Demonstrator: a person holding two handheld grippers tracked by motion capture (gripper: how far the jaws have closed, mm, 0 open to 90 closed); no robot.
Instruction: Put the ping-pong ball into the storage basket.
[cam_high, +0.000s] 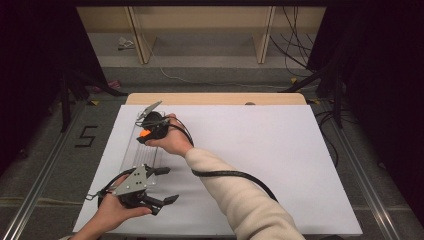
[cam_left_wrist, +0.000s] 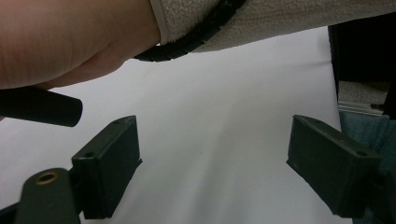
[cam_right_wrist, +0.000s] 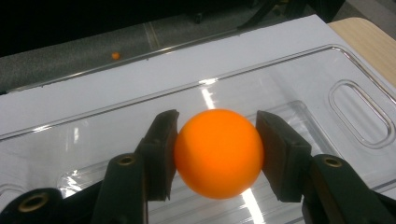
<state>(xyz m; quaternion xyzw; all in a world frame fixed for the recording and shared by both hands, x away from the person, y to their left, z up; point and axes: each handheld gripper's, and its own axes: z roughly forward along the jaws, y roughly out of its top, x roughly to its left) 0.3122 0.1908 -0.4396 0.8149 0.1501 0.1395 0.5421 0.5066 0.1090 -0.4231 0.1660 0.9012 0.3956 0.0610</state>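
Note:
An orange ball (cam_right_wrist: 218, 153) sits between the pads of my right gripper (cam_right_wrist: 217, 154), which is shut on it just above a clear plastic tray (cam_right_wrist: 303, 84). From above, the ball (cam_high: 144, 133) shows as an orange spot under the right gripper (cam_high: 148, 131) at the far end of the tray (cam_high: 131, 155), on the left side of the white sheet. My left gripper (cam_high: 166, 185) rests near the front left, by the tray's near end, jaws wide apart. In the left gripper view its jaws (cam_left_wrist: 212, 170) stand open over bare white sheet, with nothing between them.
The white sheet (cam_high: 260, 150) covers a wooden table (cam_high: 215, 98). The right forearm in a cream sleeve (cam_high: 235, 195) crosses the sheet, trailing a black cable (cam_high: 235, 174). A small orange object (cam_right_wrist: 115, 55) lies on the grey floor beyond the sheet. Dark stands flank the table.

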